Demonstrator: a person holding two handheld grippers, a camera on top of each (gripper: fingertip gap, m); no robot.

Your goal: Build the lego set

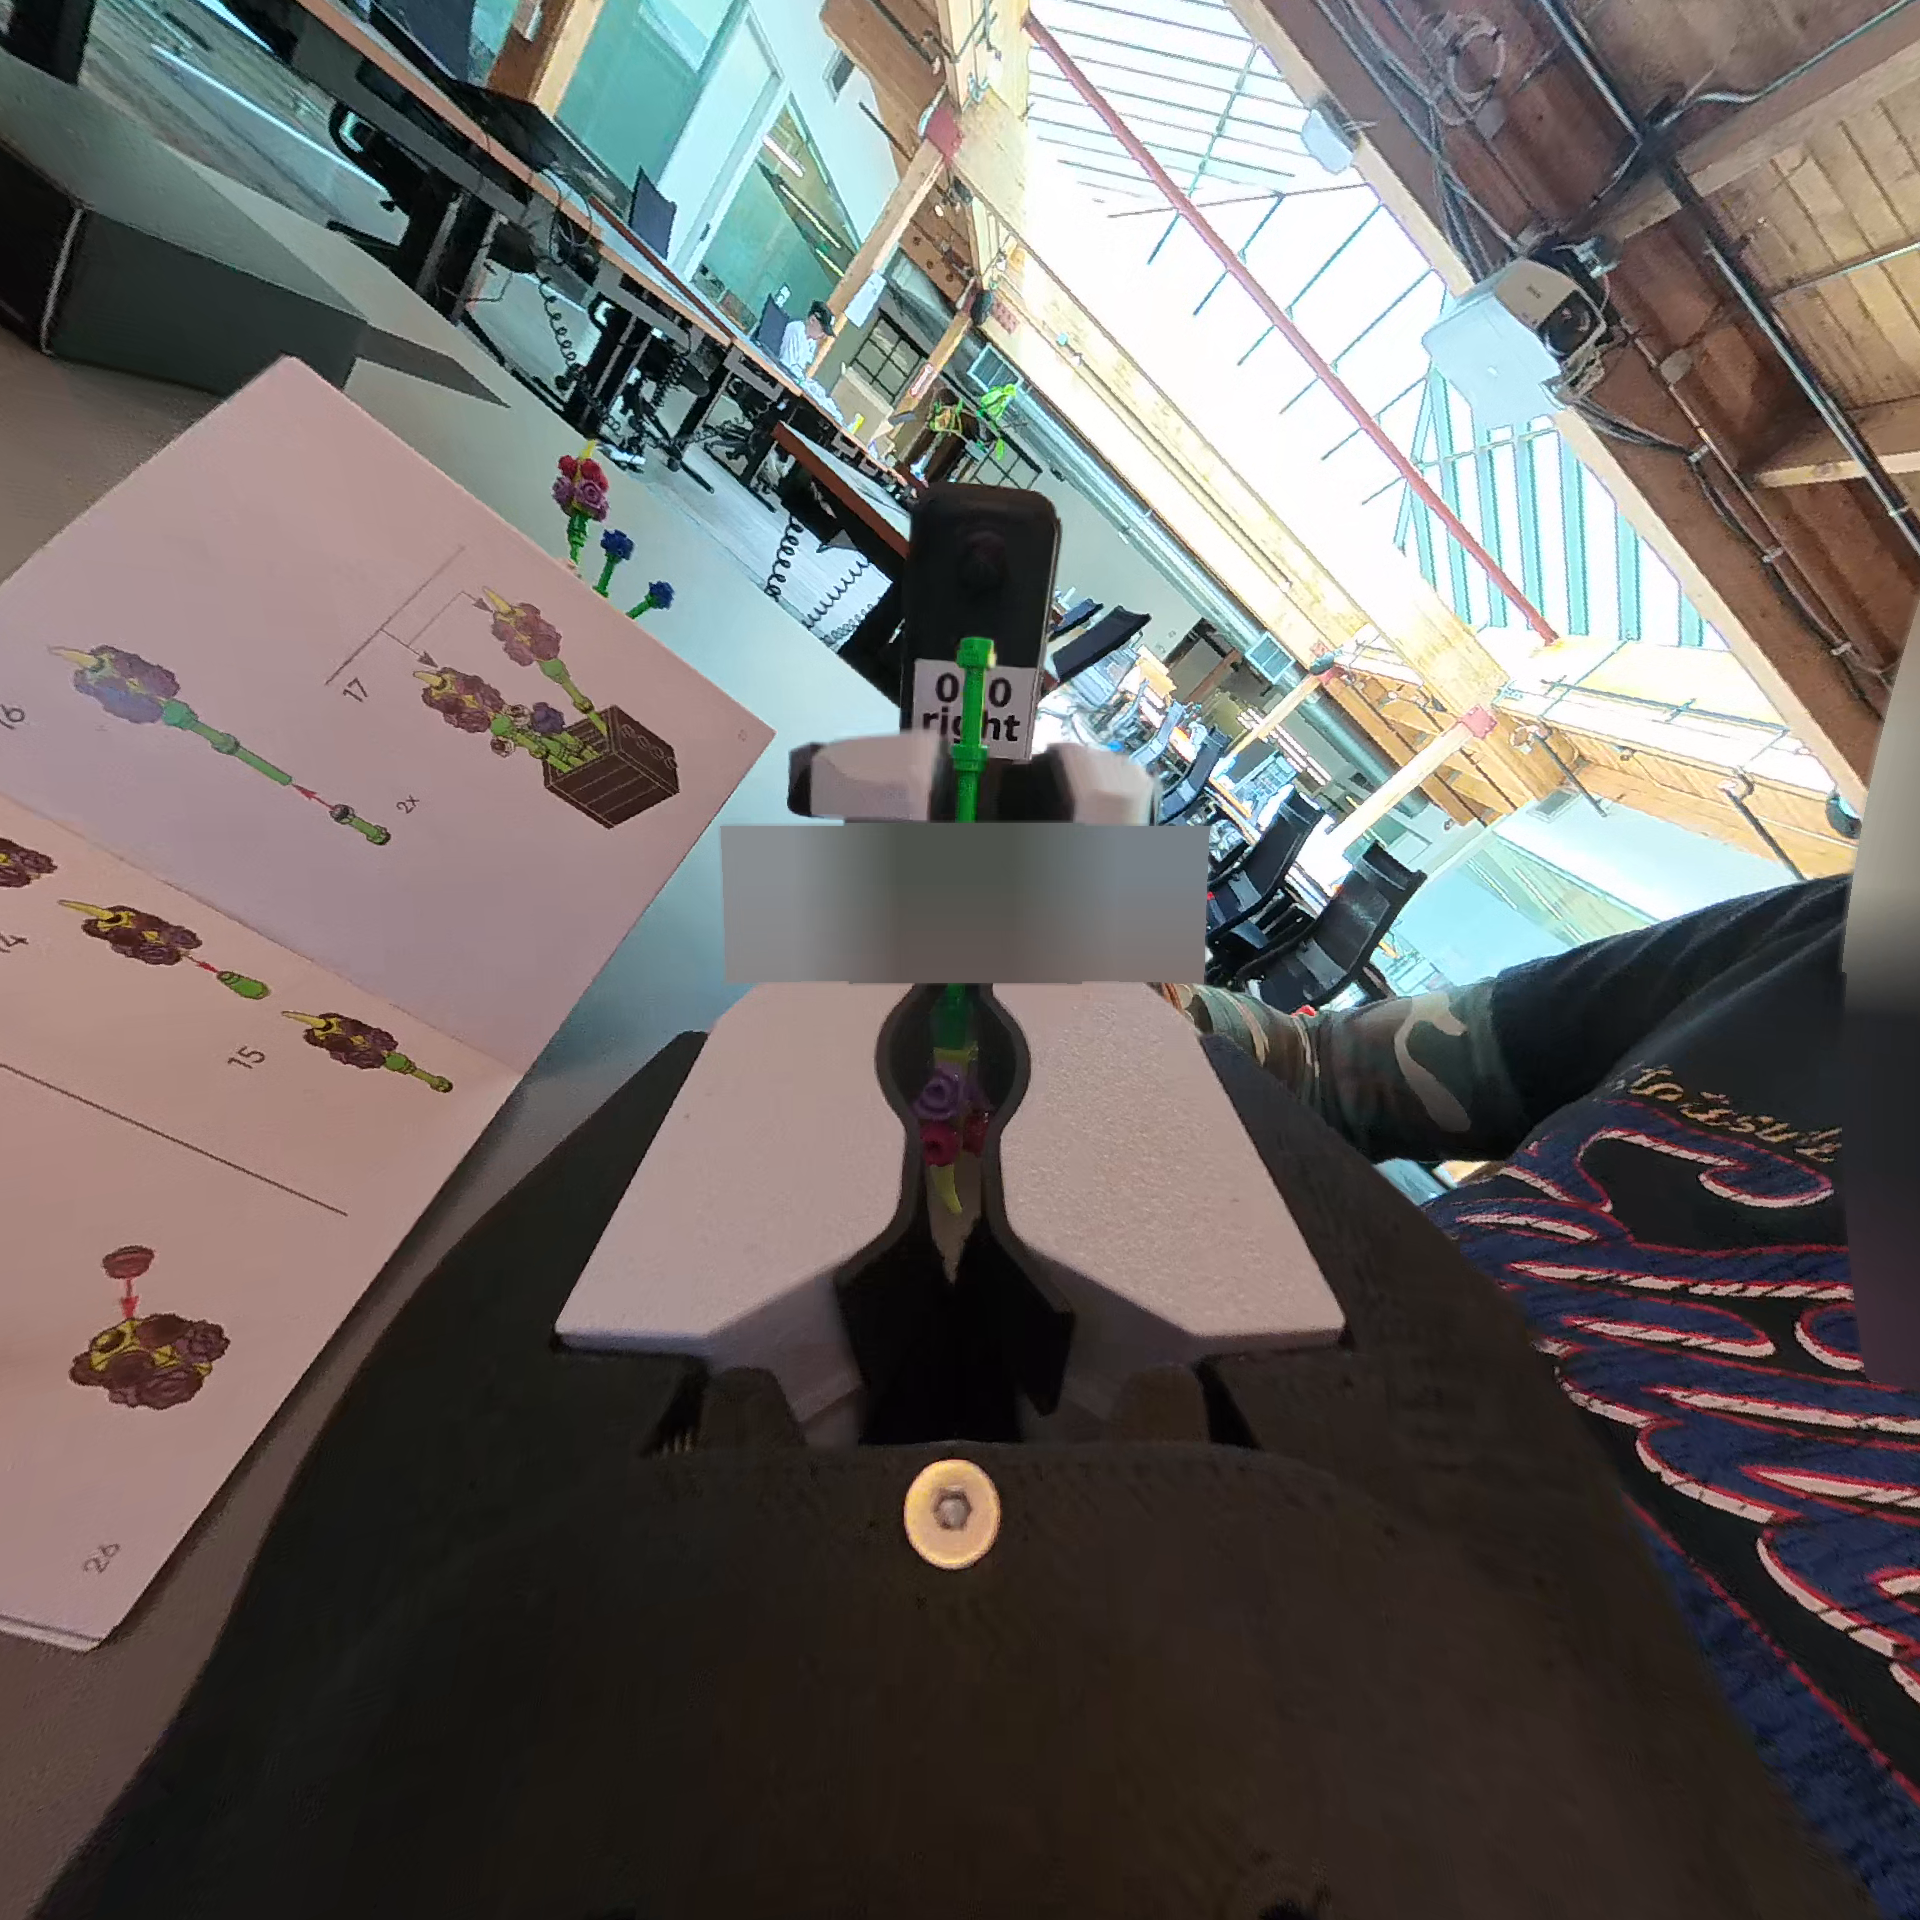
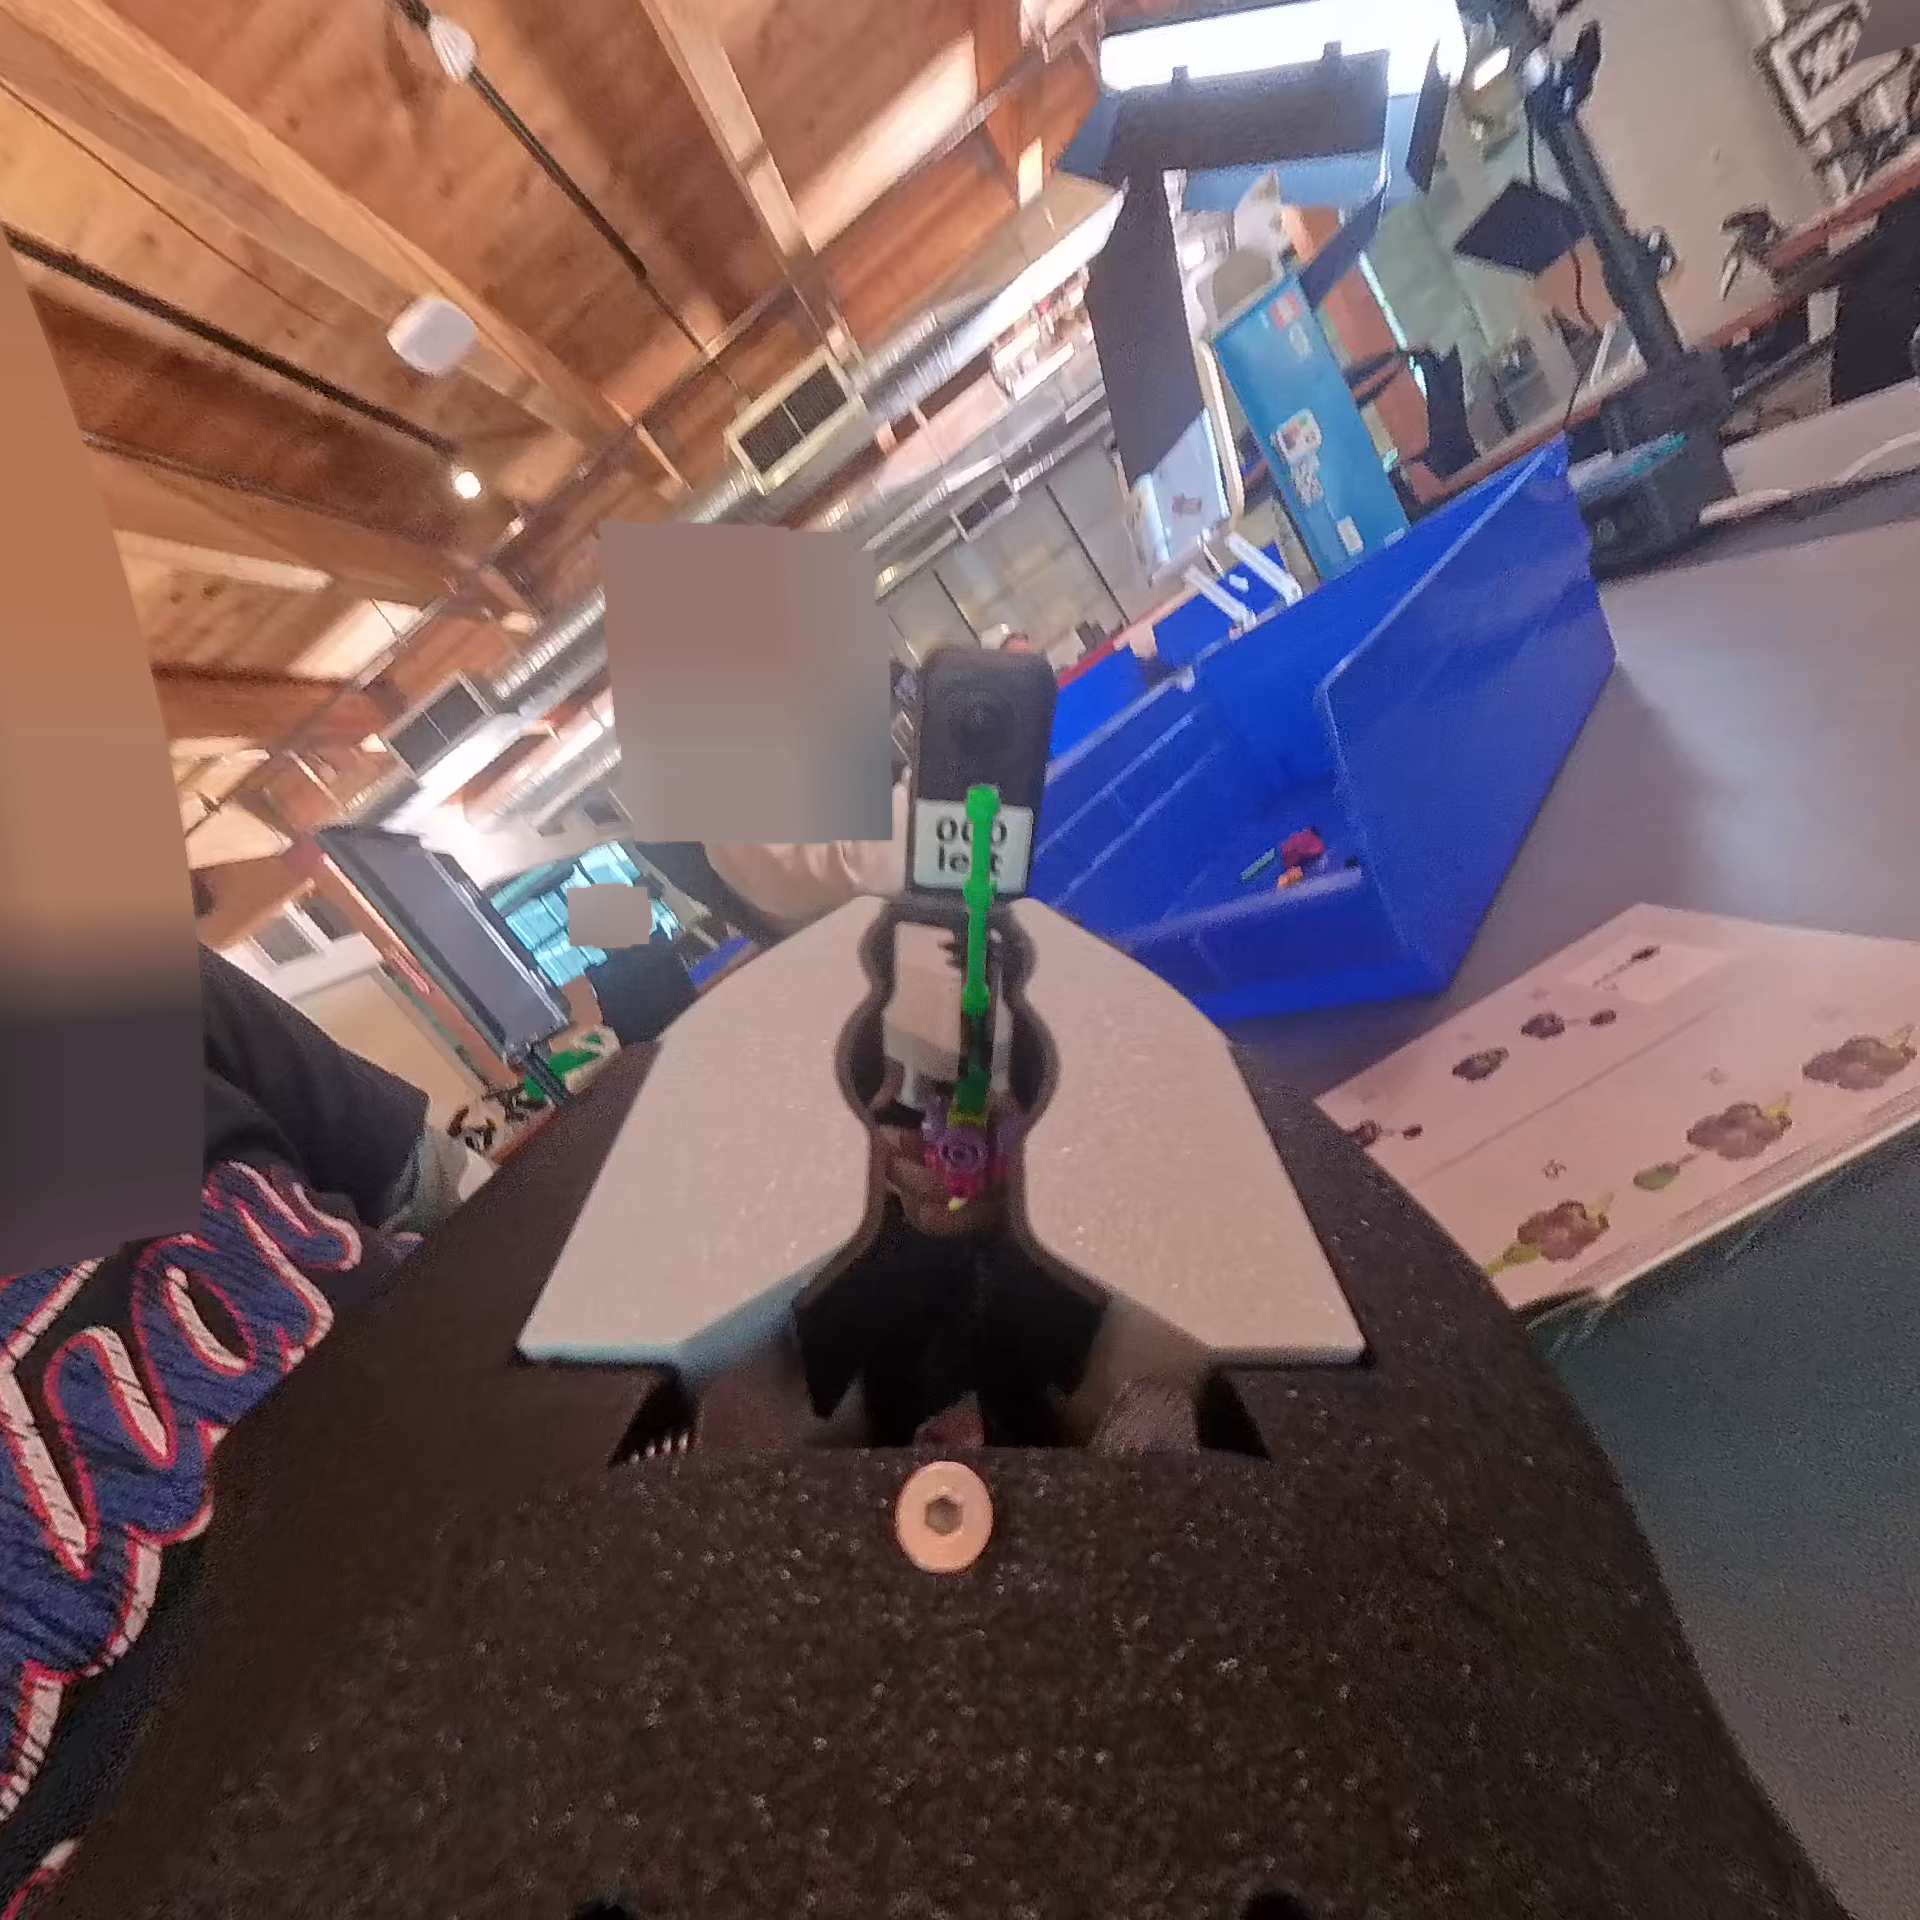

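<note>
One lego flower hangs in the air between my two grippers, which face each other. Its purple and magenta head (image 1: 948,1117) with a yellow-green tip points down, and its green stem (image 1: 969,717) points up. It also shows in the right wrist view (image 2: 961,1143). My left gripper (image 1: 951,992) is shut, with the stem between its white fingers; a blur patch hides its tips. My right gripper (image 2: 961,916) stands around the same stem with its jaws a little apart. It shows far off in the left wrist view (image 1: 987,779).
An open instruction booklet (image 1: 312,883) lies on the grey table at my left, also in the right wrist view (image 2: 1621,1091). A built purple flower (image 1: 582,488) and two blue flowers (image 1: 615,545) stand beyond it. A blue bin (image 2: 1455,727) holds loose pieces. A person's sleeve (image 1: 1403,1049) is close. Less than 4 cm separates the two grippers' tips.
</note>
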